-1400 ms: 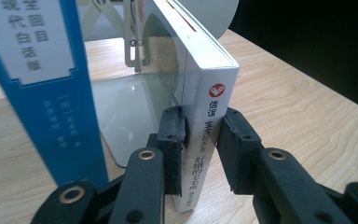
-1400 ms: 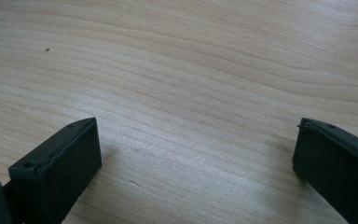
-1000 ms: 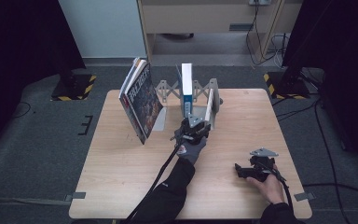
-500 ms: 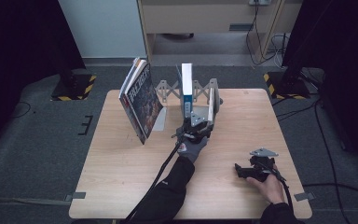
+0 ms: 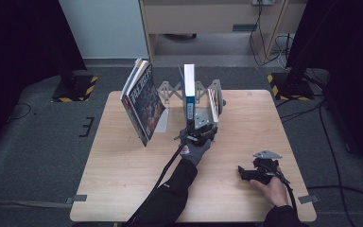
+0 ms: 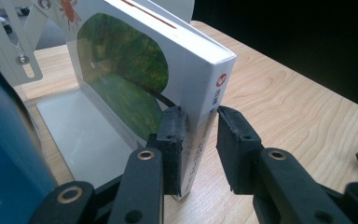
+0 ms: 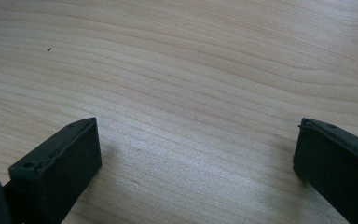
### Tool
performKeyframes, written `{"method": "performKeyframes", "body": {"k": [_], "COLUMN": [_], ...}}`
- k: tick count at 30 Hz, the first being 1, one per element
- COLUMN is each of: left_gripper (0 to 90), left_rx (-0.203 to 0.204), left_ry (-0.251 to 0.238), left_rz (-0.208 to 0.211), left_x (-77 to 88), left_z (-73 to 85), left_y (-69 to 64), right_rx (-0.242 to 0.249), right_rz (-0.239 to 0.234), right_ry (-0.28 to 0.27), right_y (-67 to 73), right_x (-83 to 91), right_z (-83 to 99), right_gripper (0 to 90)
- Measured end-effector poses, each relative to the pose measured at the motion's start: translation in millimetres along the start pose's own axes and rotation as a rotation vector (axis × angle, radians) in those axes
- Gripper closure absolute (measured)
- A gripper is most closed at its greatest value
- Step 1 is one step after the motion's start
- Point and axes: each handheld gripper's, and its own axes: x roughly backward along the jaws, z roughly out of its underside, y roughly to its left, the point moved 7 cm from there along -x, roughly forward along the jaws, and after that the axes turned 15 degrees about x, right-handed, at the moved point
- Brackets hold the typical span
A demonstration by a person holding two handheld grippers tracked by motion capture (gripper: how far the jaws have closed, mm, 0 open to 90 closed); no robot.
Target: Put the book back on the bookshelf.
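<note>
The white book (image 6: 205,88) stands upright on its lower edge at the centre of the left gripper view, spine toward the camera with a red round mark near its top and dark lettering below; its cover shows a green arched picture. In the high view it (image 5: 213,101) stands just right of centre, in the upper half

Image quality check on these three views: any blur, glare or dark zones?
High view: table evenly lit, surroundings fall to near black, slightly soft. Left gripper view: white book fairly sharp, blue book at the left edge blurred, dark background top right. Right gripper view: wood grain sharp, soft shadows beside the right gripper.
</note>
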Motion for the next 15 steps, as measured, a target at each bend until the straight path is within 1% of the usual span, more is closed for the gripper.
{"method": "performKeyframes", "body": {"k": [3,15], "left_gripper": [70.2,67.9], "left_rx": [0.005,-0.006], "left_ry": [-0.003,0.001], "left_rz": [0.0,-0.002], "left_x": [-1.8,-5.6], "left_z": [-1.4,-3.9], "left_y": [-0.8,-4.6], "right_rx": [0.0,0.0], "right_rz": [0.0,-0.003], "right_ry": [0.0,-0.001], "right_y": [0.0,0.5], "right_x": [0.0,0.0], "right_z": [0.0,-0.1], "right_gripper": [1.2,1.1]}}
